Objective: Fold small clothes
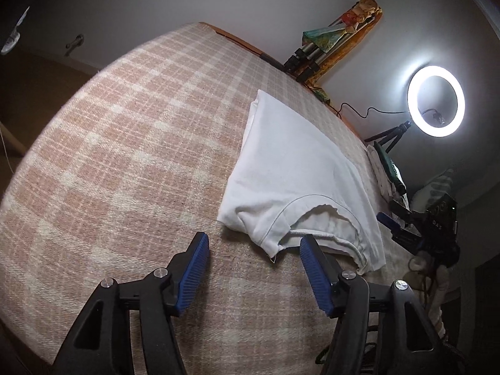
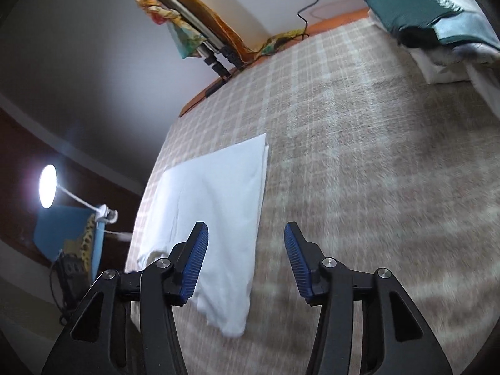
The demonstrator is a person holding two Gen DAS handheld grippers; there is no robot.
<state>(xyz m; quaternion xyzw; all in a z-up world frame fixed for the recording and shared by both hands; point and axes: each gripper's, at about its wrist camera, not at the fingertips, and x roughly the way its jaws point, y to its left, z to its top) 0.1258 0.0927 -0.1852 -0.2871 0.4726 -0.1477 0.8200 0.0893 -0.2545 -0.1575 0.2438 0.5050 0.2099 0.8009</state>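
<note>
White cotton, a folded T-shirt [image 1: 297,172], is lying flat on the checked bed cover [image 1: 125,156], its neckline turned toward the left hand-held gripper [image 1: 253,261]. That gripper is being held with its blue pads spread apart and nothing between them, the right pad just beside the collar. The right hand-held gripper [image 2: 246,256] is likewise being held open and empty above the shirt's near edge. A ring light [image 1: 436,100] is glowing beyond the bed.
</note>
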